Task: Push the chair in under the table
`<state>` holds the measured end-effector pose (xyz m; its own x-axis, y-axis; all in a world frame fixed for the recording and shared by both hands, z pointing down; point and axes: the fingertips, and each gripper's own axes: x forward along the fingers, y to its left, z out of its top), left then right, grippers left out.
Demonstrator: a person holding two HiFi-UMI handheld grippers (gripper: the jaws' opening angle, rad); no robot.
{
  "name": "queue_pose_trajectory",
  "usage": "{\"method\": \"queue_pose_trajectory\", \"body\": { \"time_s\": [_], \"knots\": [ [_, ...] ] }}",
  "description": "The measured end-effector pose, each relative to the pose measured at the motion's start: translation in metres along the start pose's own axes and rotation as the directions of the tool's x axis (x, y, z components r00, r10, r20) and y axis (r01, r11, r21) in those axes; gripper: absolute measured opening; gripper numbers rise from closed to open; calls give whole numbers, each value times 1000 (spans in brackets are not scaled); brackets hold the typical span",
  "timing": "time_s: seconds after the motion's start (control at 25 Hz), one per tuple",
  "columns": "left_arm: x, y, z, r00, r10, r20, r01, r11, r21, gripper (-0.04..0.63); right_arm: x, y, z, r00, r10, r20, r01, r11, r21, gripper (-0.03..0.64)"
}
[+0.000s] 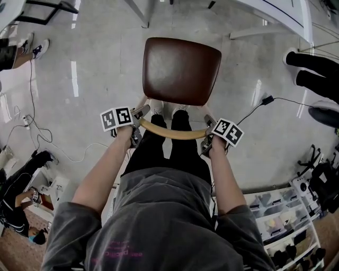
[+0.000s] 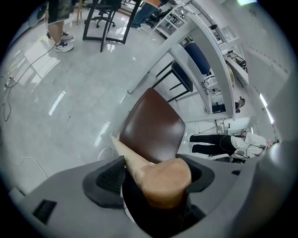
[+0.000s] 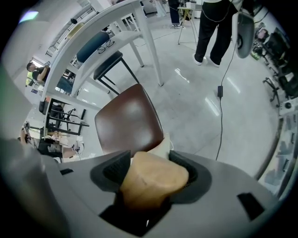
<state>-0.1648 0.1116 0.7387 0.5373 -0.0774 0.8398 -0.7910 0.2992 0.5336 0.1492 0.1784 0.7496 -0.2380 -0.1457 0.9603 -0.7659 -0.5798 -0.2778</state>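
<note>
Seating grippers on chair backrest: left gripper jaws wide round one end, right gripper seemingly clamped on other. Chair on floor, well short of table. Next: close left, push forward evenly.

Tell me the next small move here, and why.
Probably close the left gripper on the backrest first: the wood sits between its fingers, but a dark gap shows beside one. The right gripper seems clamped on its end, and the chair seat stands short of the white table.
</note>
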Motion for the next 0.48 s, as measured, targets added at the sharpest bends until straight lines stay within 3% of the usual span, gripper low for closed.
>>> {"method": "queue_pose_trajectory", "body": {
  "time_s": [0.28,0.48],
  "knots": [
    [3,0,3,999,-6,42,7,1000,-20,330,2,-1,1,1000,11,1,-11,1000,27,242],
    [1,4,6,996,16,90,-11,998,-57,314,2,-4,2,999,-31,30,30,998,46,235]
  ]
}}
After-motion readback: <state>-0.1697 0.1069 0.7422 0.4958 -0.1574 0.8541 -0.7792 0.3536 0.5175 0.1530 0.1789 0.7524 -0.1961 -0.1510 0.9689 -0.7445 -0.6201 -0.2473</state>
